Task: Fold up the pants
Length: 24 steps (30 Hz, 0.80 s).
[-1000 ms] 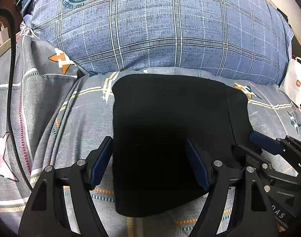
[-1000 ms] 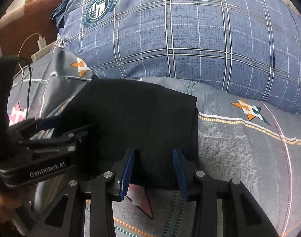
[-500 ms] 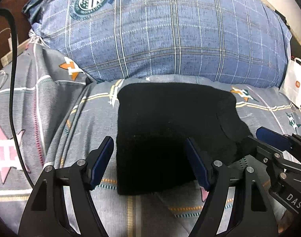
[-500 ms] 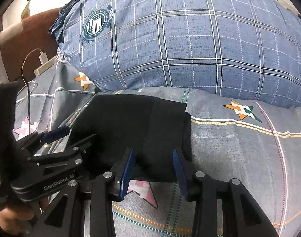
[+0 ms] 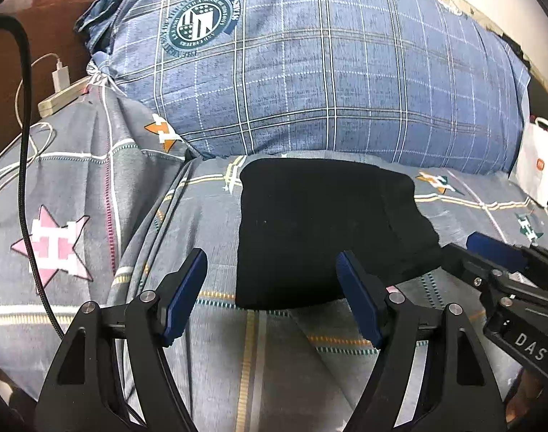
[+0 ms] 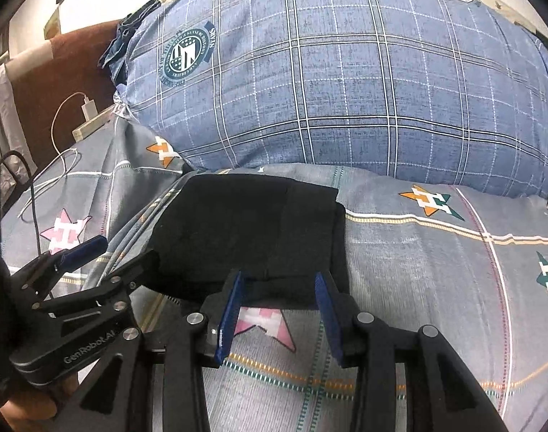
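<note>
The black pants (image 5: 317, 230) lie folded into a compact rectangle on the grey patterned bedsheet, just in front of the blue plaid pillow. They also show in the right wrist view (image 6: 252, 237). My left gripper (image 5: 272, 288) is open and empty, held just short of the pants' near edge. My right gripper (image 6: 279, 306) is open and empty, its blue fingertips (image 6: 234, 298) at the near right edge of the pants. The right gripper shows at the right of the left wrist view (image 5: 497, 262), and the left gripper at the left of the right wrist view (image 6: 94, 270).
A large blue plaid pillow (image 5: 327, 72) lies behind the pants. A white charger and cable (image 5: 59, 75) sit on a power strip at the far left. A black cable (image 5: 25, 165) runs down the left. A white paper bag (image 5: 538, 165) stands at the right edge.
Both grippers have pulled back toward me from the folded pants, so the pants sit farther away. The pants stay flat on the sheet.
</note>
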Each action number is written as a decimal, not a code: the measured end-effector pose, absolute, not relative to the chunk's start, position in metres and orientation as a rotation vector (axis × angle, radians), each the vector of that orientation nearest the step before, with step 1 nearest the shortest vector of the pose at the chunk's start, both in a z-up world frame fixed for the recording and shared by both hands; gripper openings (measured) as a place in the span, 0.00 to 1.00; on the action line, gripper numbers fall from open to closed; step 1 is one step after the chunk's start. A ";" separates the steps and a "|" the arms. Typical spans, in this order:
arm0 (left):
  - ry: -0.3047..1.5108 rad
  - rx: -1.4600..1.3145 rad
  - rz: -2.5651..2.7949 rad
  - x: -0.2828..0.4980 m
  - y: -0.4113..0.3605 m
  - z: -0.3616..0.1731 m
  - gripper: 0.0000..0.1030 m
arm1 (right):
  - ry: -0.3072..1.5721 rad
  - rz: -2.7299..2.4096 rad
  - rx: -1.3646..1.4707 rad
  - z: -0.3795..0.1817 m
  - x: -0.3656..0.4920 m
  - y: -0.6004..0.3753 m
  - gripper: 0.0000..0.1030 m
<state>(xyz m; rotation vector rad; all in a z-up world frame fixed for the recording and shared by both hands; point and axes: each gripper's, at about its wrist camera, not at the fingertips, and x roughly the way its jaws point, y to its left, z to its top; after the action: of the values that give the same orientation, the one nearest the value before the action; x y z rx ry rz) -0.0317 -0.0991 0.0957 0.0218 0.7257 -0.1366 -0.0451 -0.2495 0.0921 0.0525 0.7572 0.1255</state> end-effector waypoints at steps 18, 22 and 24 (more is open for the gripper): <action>0.647 0.034 -0.120 -0.069 -0.093 0.113 0.73 | 0.710 0.114 0.054 0.100 -0.071 -0.242 0.40; 0.621 0.068 -0.077 -0.075 -0.093 0.116 0.73 | 0.704 0.105 0.051 0.101 -0.073 -0.241 0.41; 0.618 0.079 -0.058 -0.076 -0.092 0.117 0.73 | 0.696 0.103 0.057 0.103 -0.074 -0.241 0.42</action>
<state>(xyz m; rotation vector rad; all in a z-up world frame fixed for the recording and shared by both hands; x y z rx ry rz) -0.0763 -0.0920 0.1173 0.0790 0.6183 -0.0580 -0.0740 -0.2408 0.1027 0.0569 0.6965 0.1034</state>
